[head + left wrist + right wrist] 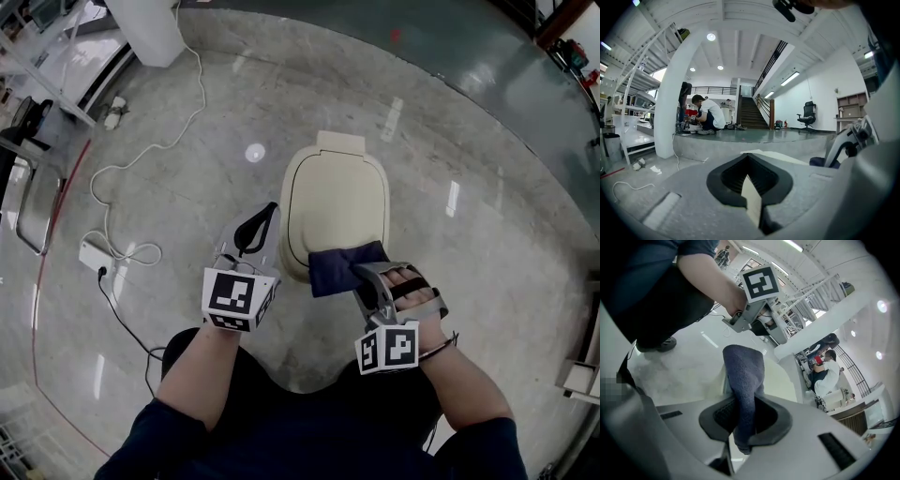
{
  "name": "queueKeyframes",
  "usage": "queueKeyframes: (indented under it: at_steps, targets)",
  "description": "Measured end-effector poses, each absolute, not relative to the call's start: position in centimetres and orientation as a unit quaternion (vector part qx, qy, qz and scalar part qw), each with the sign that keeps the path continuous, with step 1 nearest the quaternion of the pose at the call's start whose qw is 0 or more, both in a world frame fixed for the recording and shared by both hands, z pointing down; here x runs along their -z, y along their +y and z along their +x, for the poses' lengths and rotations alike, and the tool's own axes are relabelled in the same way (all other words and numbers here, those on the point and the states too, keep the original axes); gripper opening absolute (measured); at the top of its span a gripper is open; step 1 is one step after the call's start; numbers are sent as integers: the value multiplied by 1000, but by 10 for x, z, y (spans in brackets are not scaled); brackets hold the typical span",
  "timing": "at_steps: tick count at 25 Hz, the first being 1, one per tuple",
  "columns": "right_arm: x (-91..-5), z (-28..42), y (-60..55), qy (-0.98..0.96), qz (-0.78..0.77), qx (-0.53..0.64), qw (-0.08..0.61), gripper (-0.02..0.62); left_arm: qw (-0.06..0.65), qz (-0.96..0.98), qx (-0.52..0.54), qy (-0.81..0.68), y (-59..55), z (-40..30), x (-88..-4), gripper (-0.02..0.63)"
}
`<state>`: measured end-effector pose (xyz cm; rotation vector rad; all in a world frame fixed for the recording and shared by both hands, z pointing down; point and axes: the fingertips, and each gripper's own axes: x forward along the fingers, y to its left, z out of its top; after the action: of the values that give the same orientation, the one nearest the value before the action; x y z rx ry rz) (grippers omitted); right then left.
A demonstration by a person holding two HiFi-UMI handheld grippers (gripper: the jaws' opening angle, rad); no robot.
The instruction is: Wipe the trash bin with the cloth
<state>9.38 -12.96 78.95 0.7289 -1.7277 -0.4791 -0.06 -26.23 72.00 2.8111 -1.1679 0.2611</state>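
Note:
A cream trash bin (333, 197) with its lid down stands on the floor in front of me. A dark blue cloth (343, 268) lies over the near right edge of the lid, and my right gripper (367, 277) is shut on it. In the right gripper view the cloth (745, 371) hangs folded between the jaws of the right gripper (745, 414), with the bin (780, 380) behind. My left gripper (263, 221) hovers beside the bin's left side, its jaws shut with nothing held. In the left gripper view the left gripper (749, 177) points across the bin's lid (783, 157).
A white power strip (97, 255) and its cable (141, 155) lie on the floor to the left. A white pillar (145, 28) and metal shelving (37, 197) stand further left. A raised dark platform (450, 56) runs behind the bin, where a person (708, 117) crouches.

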Motion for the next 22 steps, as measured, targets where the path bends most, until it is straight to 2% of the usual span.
queueKeyframes:
  at_steps: [9,15,22]
  targets:
    - [-764,92,-88,-768,282,159,552,55,63,928,-84,-356,-238,19,-695,-3]
    - [-690,101,-91,-778,333,103,522,55,114,935,-41,-334,-218,24,-635,-3]
    - [-587,109,-91,-781,390,16,487,55,110,940,-62,-318,-189,41,-514,-3]
